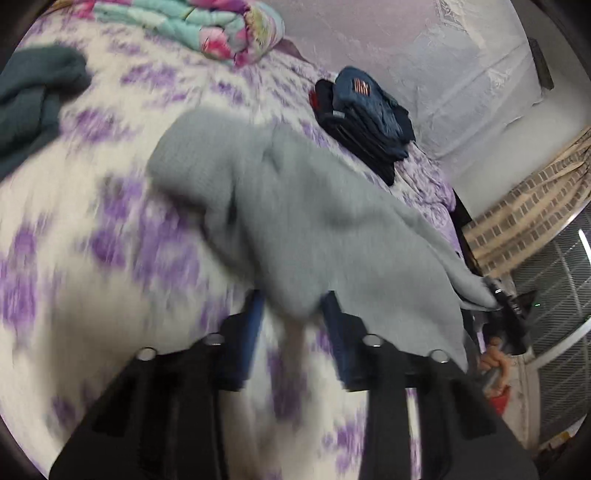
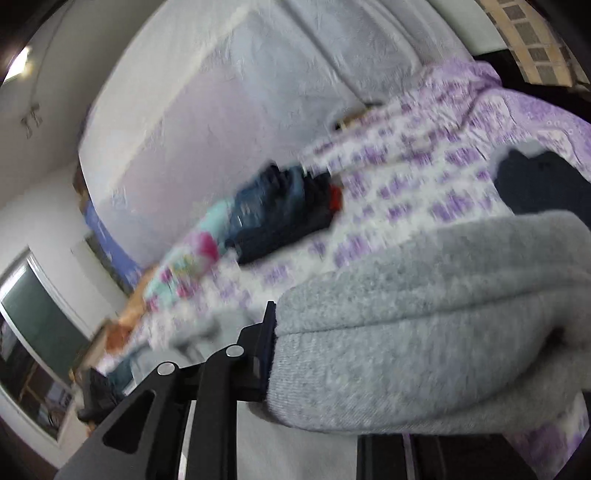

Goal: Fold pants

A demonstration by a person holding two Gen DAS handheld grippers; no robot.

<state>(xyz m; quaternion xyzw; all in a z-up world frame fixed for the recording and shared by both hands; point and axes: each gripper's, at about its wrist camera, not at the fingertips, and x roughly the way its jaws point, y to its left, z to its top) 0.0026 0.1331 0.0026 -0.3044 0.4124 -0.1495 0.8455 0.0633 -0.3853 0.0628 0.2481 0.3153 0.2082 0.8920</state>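
The grey knit pants [image 1: 295, 206] hang in the air above the purple-flowered bed [image 1: 74, 258], stretched between both grippers. My left gripper [image 1: 295, 314] has its blue-padded fingers on either side of a bunched grey fold; it holds the cloth. In the left wrist view the right gripper [image 1: 509, 306] pinches the far corner of the pants. In the right wrist view the grey pants [image 2: 424, 332] fill the lower right and cover the right gripper [image 2: 295, 350]; only its left finger [image 2: 266, 343] shows, pressed against the cloth. Both views are motion-blurred.
A stack of folded dark blue clothes [image 1: 369, 118] lies on the bed near the wall. A teal garment [image 1: 33, 99] lies at the left. A pink and turquoise quilt [image 1: 207, 26] is at the bed's head. A curtain [image 1: 535, 206] and window are to the right.
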